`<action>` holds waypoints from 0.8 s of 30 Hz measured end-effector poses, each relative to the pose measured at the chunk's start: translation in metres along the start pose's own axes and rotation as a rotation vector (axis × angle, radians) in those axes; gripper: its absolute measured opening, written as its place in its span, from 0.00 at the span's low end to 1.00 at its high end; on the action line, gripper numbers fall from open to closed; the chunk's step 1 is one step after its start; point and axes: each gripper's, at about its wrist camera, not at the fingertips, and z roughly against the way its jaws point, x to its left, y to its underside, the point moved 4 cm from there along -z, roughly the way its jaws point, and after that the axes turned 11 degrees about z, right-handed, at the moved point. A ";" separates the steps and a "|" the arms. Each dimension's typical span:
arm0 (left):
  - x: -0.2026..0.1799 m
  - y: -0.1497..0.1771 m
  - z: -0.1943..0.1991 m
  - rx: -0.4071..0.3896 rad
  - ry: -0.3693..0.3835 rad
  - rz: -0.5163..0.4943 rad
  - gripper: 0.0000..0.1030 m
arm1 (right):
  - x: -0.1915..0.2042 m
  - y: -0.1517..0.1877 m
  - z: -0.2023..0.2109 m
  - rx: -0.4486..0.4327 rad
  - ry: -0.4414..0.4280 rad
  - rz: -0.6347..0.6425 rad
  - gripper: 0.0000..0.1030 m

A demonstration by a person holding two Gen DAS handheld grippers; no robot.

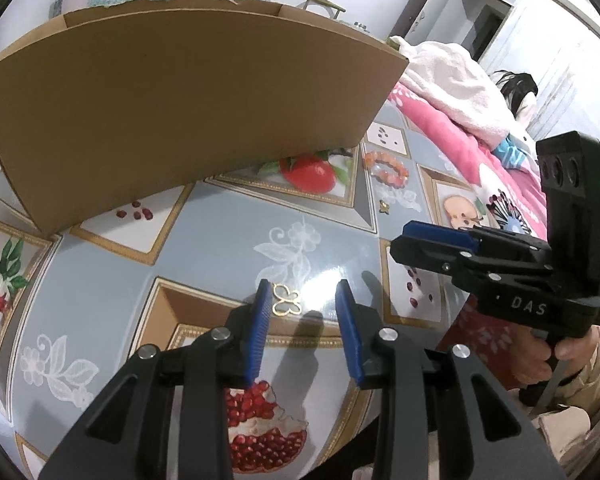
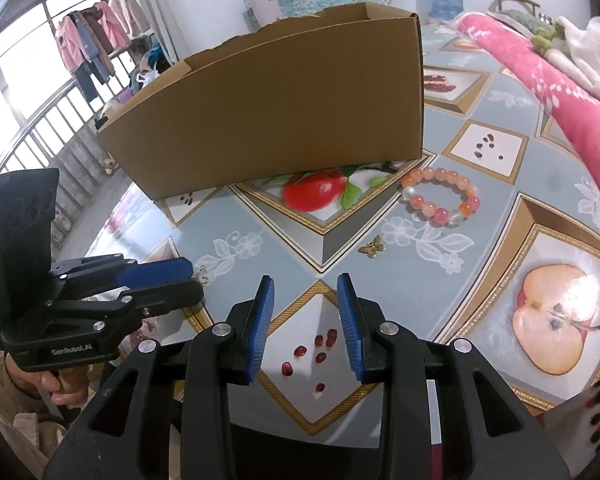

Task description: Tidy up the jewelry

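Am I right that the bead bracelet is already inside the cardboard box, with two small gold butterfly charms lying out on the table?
Not quite. The bead bracelet is not inside the cardboard box; it lies on the table just right of it, as the right wrist view shows. The gold butterfly charms do lie out on the table.

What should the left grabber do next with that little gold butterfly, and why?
Probably slide the left gripper slightly to its left, then close. Its jaws are open, and the gold butterfly lies on the table against the left pad rather than centred between them. Centring first should make the pinch surer. The cardboard box behind seems the likely place for it.
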 end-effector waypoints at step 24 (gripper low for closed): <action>-0.007 0.002 -0.004 -0.011 -0.046 -0.074 0.31 | -0.015 -0.019 -0.025 0.028 0.145 0.300 0.20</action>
